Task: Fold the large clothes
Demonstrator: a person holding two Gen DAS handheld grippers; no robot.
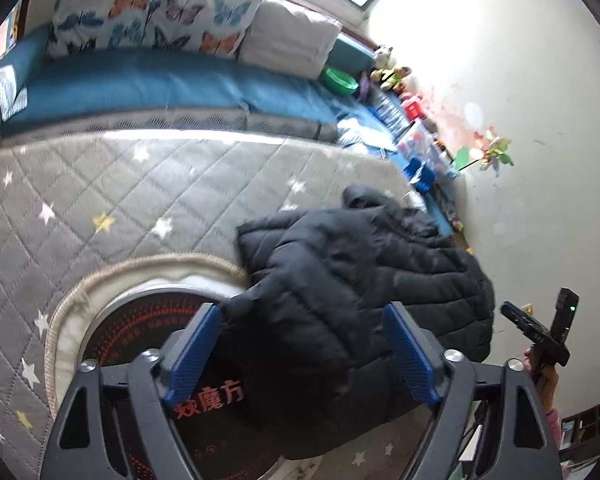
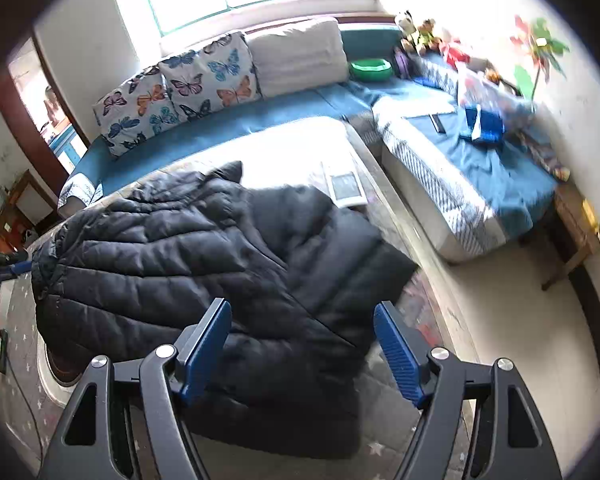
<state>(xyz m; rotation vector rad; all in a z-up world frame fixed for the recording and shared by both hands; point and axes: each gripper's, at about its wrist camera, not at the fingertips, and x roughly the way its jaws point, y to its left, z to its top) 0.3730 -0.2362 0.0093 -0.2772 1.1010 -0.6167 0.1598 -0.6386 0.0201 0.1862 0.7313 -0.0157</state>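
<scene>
A black quilted puffer jacket (image 1: pixel 356 280) lies crumpled on a grey star-patterned quilt (image 1: pixel 120 196); it also shows in the right wrist view (image 2: pixel 204 264). My left gripper (image 1: pixel 302 352) is open, its blue pads (image 1: pixel 196 352) spread just above the jacket's near edge, holding nothing. My right gripper (image 2: pixel 302 348) is open above the jacket's near side, its blue pads (image 2: pixel 400 356) apart and empty. The right gripper also shows at the right edge of the left wrist view (image 1: pixel 540 332). The left gripper shows at the left edge of the right wrist view (image 2: pixel 4 268).
A round black heater top with red characters (image 1: pixel 168 344) pokes from under the quilt beside the jacket. A blue L-shaped sofa (image 2: pixel 260 116) carries butterfly cushions (image 2: pixel 180 88), a green bowl (image 2: pixel 370 69) and toys. A white tablet-like item (image 2: pixel 345 188) lies behind the jacket.
</scene>
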